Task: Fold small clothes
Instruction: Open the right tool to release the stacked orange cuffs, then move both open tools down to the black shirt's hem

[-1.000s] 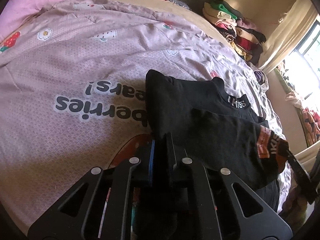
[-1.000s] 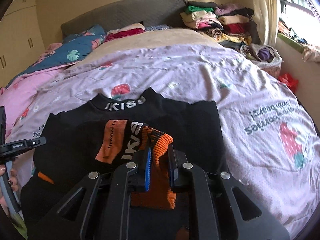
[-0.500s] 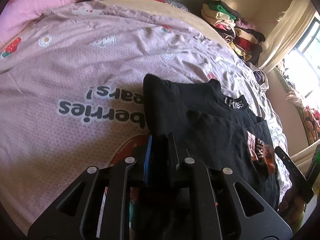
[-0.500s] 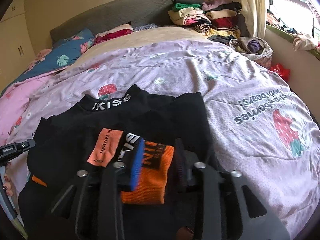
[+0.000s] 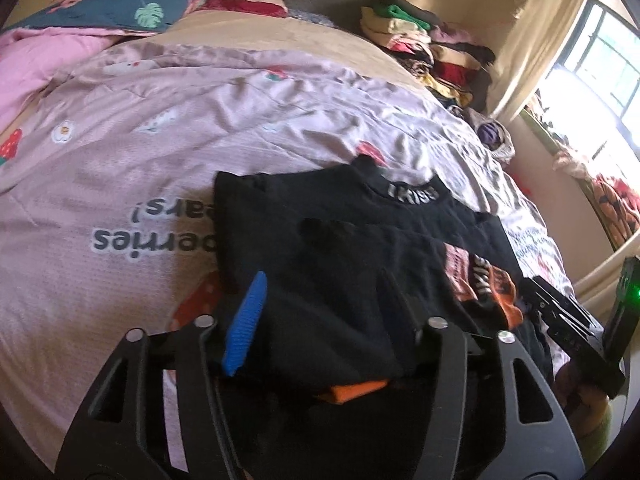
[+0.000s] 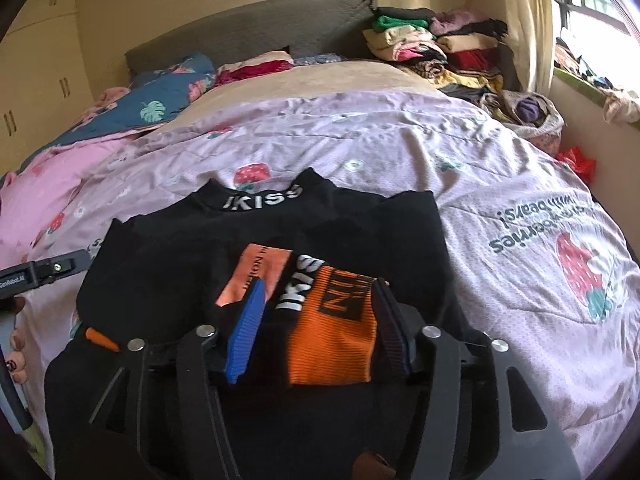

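The bed [image 6: 400,152] fills the room, spread with a mauve quilt [image 5: 120,184] printed with strawberries and lettering. A grey headboard [image 6: 248,28] runs along the far edge, with a blue leaf-print pillow [image 6: 160,104] and a pink blanket [image 6: 36,192] toward the far left corner. A pile of folded clothes [image 6: 432,48] sits at the far right corner beside the curtain [image 6: 524,20].

Near the bed's front edge lies the black top [image 6: 360,232], its collar [image 6: 262,200] lettered IKISS pointing toward the headboard. One sleeve is folded across the front, its orange cuff [image 6: 332,336] lying flat on the black cloth.

The left hand-held gripper [image 5: 324,312] hangs over the top's left side, jaws opening; black cloth lies between the fingers, the blue pad [image 5: 244,320] clear of it. The right hand-held gripper [image 6: 320,324] is over the cuff, jaws opening, the cuff between the fingers and neither pad pressing it. A hand [image 6: 16,344] shows at the left edge of the right wrist view
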`<state>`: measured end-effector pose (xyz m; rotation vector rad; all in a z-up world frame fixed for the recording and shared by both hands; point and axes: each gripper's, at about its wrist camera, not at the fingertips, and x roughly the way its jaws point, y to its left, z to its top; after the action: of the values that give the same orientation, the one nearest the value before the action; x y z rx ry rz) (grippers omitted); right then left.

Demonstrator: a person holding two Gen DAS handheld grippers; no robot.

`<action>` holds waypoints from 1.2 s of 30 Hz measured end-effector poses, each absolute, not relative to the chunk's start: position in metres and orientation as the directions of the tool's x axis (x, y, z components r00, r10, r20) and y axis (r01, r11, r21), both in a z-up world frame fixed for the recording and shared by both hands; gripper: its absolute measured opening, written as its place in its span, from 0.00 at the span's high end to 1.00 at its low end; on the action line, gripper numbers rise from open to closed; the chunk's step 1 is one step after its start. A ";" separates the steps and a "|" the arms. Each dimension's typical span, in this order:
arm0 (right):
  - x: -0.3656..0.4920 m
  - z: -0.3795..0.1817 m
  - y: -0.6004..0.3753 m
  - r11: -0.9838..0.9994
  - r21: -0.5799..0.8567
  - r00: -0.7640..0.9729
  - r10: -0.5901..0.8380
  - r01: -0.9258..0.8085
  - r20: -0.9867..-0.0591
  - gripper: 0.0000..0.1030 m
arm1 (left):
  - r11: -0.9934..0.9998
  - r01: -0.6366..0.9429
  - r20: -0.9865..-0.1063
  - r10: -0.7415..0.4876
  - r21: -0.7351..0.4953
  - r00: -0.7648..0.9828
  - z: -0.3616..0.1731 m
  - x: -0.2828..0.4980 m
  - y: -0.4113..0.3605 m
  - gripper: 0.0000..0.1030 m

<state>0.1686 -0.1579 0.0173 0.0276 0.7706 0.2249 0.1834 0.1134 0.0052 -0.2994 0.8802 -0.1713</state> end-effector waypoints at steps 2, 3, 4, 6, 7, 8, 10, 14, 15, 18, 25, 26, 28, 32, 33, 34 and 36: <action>0.166 0.019 -0.155 0.974 0.100 0.698 0.217 -0.204 -0.682 0.40 | 0.945 0.041 -0.736 -0.279 -0.324 0.617 0.003 0.182 0.107 0.43; 0.165 0.020 -0.153 0.973 0.094 0.699 0.217 -0.210 -0.681 0.39 | 0.946 0.046 -0.739 -0.281 -0.321 0.613 0.002 0.181 0.104 0.43; 0.165 0.021 -0.152 0.973 0.086 0.701 0.215 -0.216 -0.680 0.37 | 0.947 0.049 -0.742 -0.280 -0.316 0.609 0.001 0.181 0.101 0.42; 0.163 0.021 -0.147 0.970 0.068 0.701 0.217 -0.234 -0.679 0.36 | 0.949 0.059 -0.753 -0.282 -0.309 0.595 -0.005 0.179 0.094 0.39; 0.162 0.021 -0.145 0.967 0.061 0.698 0.220 -0.246 -0.681 0.36 | 0.949 0.065 -0.760 -0.287 -0.308 0.583 -0.008 0.178 0.091 0.39; 0.162 0.020 -0.143 0.966 0.056 0.697 0.222 -0.252 -0.682 0.36 | 0.950 0.069 -0.767 -0.287 -0.304 0.574 -0.010 0.178 0.089 0.39; 0.161 0.018 -0.137 0.961 0.047 0.690 0.229 -0.271 -0.687 0.36 | 0.958 0.081 -0.790 -0.273 -0.276 0.549 -0.018 0.179 0.085 0.40; 0.161 0.015 -0.128 0.951 0.036 0.677 0.244 -0.306 -0.695 0.36 | 0.965 0.076 -0.815 -0.254 -0.252 0.522 -0.032 0.178 0.086 0.47; 0.161 0.014 -0.125 0.948 0.034 0.673 0.251 -0.318 -0.696 0.36 | 0.966 0.080 -0.817 -0.252 -0.247 0.519 -0.035 0.177 0.086 0.47; 0.163 0.008 -0.118 0.940 0.030 0.651 0.259 -0.341 -0.713 0.36 | 0.965 0.083 -0.814 -0.256 -0.250 0.521 -0.036 0.175 0.087 0.48; 0.179 -0.031 -0.121 0.957 0.008 0.545 0.173 -0.291 -0.820 0.36 | 0.964 0.086 -0.813 -0.259 -0.251 0.521 -0.036 0.175 0.087 0.48; 0.179 -0.032 -0.124 0.959 0.033 0.546 0.188 -0.282 -0.816 0.36 | 0.964 0.088 -0.814 -0.260 -0.252 0.520 -0.036 0.175 0.086 0.48; 0.177 -0.030 -0.125 0.959 0.033 0.553 0.190 -0.282 -0.811 0.36 | 0.965 0.090 -0.815 -0.258 -0.248 0.520 -0.036 0.175 0.085 0.48; 0.173 -0.024 -0.131 0.961 0.061 0.572 0.211 -0.271 -0.793 0.36 | 0.964 0.087 -0.815 -0.260 -0.252 0.519 -0.035 0.175 0.085 0.48; 0.171 -0.022 -0.134 0.962 0.073 0.579 0.218 -0.263 -0.786 0.36 | 0.964 0.087 -0.815 -0.260 -0.252 0.519 -0.035 0.175 0.085 0.48; 0.170 -0.020 -0.136 0.963 0.081 0.583 0.221 -0.257 -0.781 0.35 | 0.964 0.088 -0.815 -0.259 -0.251 0.519 -0.035 0.175 0.085 0.48; 0.168 -0.018 -0.142 0.966 0.097 0.592 0.226 -0.241 -0.774 0.35 | 0.964 0.089 -0.814 -0.261 -0.252 0.519 -0.035 0.174 0.085 0.48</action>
<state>0.1678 -0.1419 -0.0178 -0.0180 0.8973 0.2710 0.1745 0.0850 -0.0348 -0.1872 1.0049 -0.2116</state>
